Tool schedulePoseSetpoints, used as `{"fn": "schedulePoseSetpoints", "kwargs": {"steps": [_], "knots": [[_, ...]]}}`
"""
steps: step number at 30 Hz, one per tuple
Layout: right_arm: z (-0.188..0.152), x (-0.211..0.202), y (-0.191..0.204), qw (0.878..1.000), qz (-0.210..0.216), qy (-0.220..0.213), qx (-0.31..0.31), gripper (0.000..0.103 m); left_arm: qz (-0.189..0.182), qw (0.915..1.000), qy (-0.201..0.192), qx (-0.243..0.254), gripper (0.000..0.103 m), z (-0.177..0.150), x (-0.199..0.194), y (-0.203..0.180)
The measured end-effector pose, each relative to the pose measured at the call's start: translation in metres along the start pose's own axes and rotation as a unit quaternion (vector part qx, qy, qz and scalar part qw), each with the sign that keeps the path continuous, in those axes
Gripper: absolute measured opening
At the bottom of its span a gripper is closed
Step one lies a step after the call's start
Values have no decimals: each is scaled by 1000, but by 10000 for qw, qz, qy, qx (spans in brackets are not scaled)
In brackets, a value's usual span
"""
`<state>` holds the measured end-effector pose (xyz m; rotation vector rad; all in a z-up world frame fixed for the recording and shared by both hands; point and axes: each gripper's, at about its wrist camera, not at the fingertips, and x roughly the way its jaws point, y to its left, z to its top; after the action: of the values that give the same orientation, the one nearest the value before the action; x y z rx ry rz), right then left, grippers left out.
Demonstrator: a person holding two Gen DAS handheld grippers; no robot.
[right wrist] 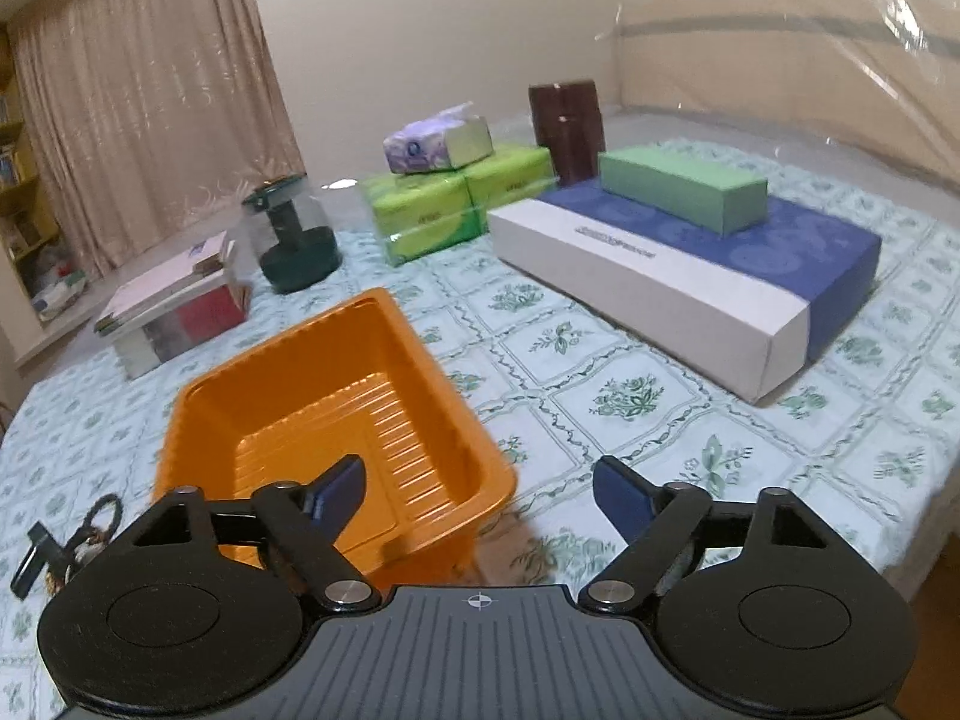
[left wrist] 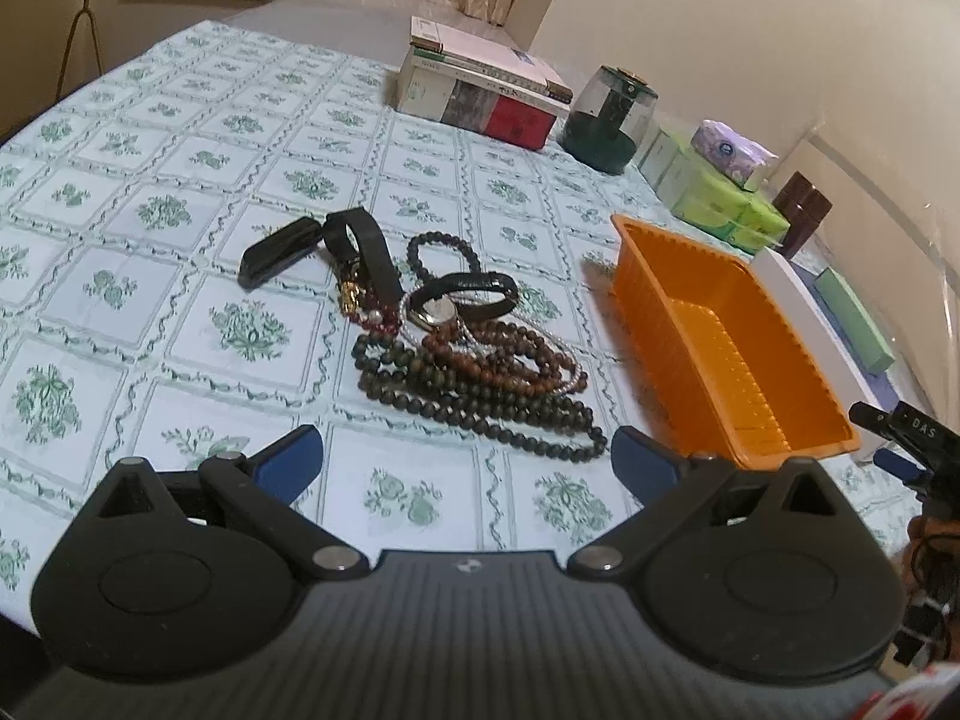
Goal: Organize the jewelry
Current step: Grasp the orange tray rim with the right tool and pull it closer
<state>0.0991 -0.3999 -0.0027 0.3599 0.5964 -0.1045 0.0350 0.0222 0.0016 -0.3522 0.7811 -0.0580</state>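
Observation:
A heap of jewelry [left wrist: 456, 348] lies on the floral tablecloth: dark and brown bead necklaces [left wrist: 480, 402], a watch [left wrist: 444, 309], a black bead bracelet [left wrist: 444, 252] and black straps [left wrist: 354, 240]. An empty orange tray [left wrist: 720, 342] stands to its right. My left gripper [left wrist: 465, 459] is open and empty, just short of the beads. My right gripper [right wrist: 477, 489] is open and empty above the near right corner of the orange tray [right wrist: 312, 396]. A bit of the heap shows at the right wrist view's left edge [right wrist: 90, 531].
At the back stand stacked books [left wrist: 486, 90], a dark green jar [left wrist: 609, 120], green tissue packs [right wrist: 456, 198], a brown container [right wrist: 567, 129] and a blue-and-white flat box [right wrist: 678, 267] with a green box [right wrist: 684, 186] on it. The table edge is at right.

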Motion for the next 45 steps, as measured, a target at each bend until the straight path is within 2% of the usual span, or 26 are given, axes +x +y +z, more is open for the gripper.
{"fn": "schedulePoseSetpoints", "kwargs": {"steps": [3,9,12,21,34,45], "knots": [[2,22,-12,9996,177,231,60,54,41,9999,-33,118,101,1,7,-4],[-1,45,-22,9980,412,388,278,33,28,9997,69,223,101,0,22,-11],[-1,51,-23,9970,450,438,442,28,-13,9996,128,254,101,-1,28,-15],[3,57,-28,9936,602,515,800,21,-101,9993,140,318,101,-6,30,-23],[7,70,-33,9860,930,634,1230,20,-109,9995,133,276,101,-10,24,-19],[10,80,-24,9880,992,599,1019,21,-59,9995,113,282,101,-12,20,-18]]}}
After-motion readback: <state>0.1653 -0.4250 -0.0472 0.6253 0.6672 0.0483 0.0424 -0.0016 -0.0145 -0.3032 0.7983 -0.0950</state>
